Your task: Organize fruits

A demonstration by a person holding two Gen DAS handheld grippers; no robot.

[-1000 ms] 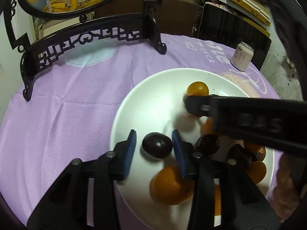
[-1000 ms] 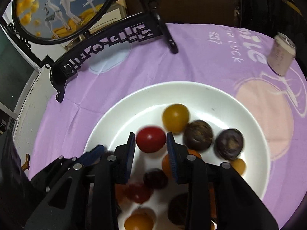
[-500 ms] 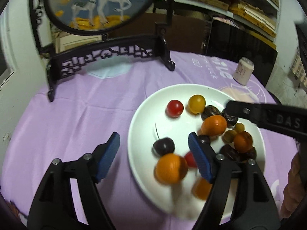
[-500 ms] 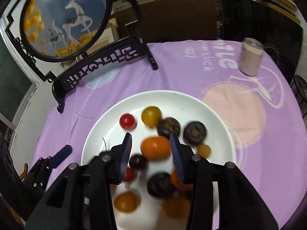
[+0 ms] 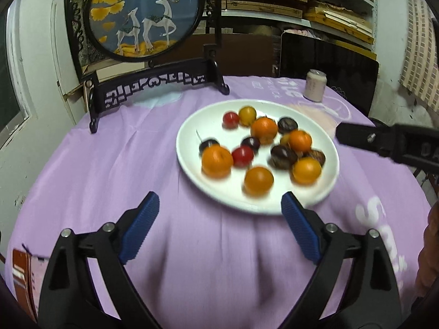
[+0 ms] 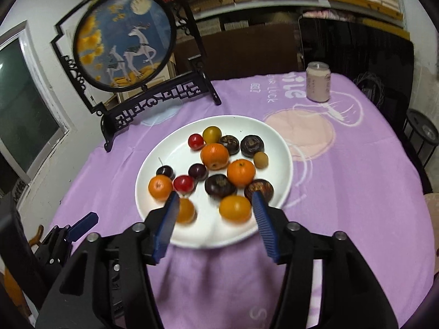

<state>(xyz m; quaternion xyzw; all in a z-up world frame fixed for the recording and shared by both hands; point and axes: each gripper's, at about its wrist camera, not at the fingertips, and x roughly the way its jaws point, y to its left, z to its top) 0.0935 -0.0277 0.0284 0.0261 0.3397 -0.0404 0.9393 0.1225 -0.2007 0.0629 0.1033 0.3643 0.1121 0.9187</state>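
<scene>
A white plate (image 5: 192,126) (image 6: 277,139) on the purple tablecloth holds several fruits: oranges (image 5: 216,161) (image 6: 240,172), red cherry tomatoes (image 5: 242,156) (image 6: 196,141), a yellow tomato (image 6: 212,134), dark plums and a stemmed cherry (image 5: 208,144) (image 6: 165,172). My left gripper (image 5: 219,219) is open and empty, above the cloth short of the plate's near rim. My right gripper (image 6: 215,213) is open and empty over the plate's near edge; it also shows at the right of the left wrist view (image 5: 384,142).
A black ornamental stand with a round deer picture (image 5: 142,16) (image 6: 123,44) stands at the back left. A pale drink can (image 5: 315,85) (image 6: 318,85) stands at the back right. A dark screen and shelves lie behind the table. The table edge falls off at left.
Both grippers have pulled back and up from the plate and opened wider. The dark cherry and red tomato once between the fingers now lie free on the plate.
</scene>
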